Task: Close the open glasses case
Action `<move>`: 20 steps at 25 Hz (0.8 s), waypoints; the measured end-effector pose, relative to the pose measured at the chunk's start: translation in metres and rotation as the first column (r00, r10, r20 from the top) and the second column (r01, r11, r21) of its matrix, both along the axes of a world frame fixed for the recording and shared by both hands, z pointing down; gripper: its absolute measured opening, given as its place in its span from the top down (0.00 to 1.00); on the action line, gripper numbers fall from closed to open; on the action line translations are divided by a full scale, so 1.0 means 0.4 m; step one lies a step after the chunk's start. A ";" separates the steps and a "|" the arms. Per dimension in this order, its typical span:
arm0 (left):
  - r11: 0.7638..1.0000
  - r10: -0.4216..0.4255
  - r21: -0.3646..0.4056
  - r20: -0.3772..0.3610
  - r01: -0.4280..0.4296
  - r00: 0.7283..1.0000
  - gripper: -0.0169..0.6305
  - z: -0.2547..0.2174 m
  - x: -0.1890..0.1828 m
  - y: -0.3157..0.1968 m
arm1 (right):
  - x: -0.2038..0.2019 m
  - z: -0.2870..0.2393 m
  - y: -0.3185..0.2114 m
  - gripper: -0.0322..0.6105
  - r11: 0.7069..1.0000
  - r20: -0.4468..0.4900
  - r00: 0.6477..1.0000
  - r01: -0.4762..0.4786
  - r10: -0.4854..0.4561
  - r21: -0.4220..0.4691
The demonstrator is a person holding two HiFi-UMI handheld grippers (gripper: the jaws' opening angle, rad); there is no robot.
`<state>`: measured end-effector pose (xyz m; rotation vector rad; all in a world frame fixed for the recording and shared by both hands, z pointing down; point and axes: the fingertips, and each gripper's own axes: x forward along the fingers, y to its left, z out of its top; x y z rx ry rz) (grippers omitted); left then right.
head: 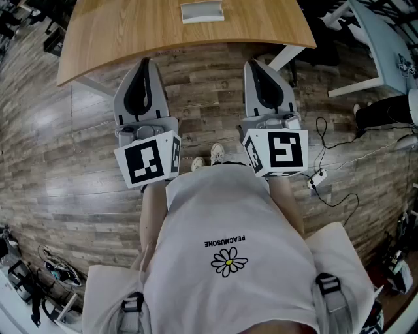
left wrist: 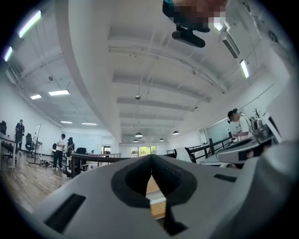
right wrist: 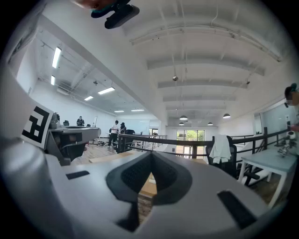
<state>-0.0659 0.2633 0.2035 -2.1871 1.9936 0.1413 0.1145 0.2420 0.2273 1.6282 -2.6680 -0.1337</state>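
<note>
The glasses case (head: 202, 11), a pale grey oblong, lies on the wooden table (head: 117, 32) at the far top of the head view; I cannot tell how its lid stands. My left gripper (head: 145, 64) and right gripper (head: 256, 65) are held side by side over the floor, short of the table's near edge and apart from the case. In the left gripper view the left gripper (left wrist: 151, 159) has its jaws together, nothing between them. The right gripper (right wrist: 151, 157) in its own view is shut and empty too.
A white desk (head: 382, 45) stands at the right, with a cable and plug (head: 318, 175) on the wood floor below it. Bags and gear (head: 39, 280) lie at the lower left. My shoes (head: 209, 156) show between the grippers. People stand far off in the room.
</note>
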 end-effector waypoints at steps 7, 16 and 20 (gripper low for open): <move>1.000 -0.015 -0.027 0.016 0.016 1.000 0.95 0.000 0.009 0.020 | 0.008 0.010 0.026 0.94 0.998 0.051 0.998 0.047 -0.045 -0.041; 0.998 -0.028 -0.057 0.003 0.028 1.000 0.95 0.034 0.029 0.019 | 0.015 0.026 0.035 0.94 0.997 0.008 0.998 0.070 -0.070 -0.023; 0.995 -0.045 -0.085 -0.020 0.043 0.999 0.95 0.065 0.035 0.015 | 0.026 0.060 0.026 0.94 0.994 -0.002 0.996 0.088 -0.089 -0.067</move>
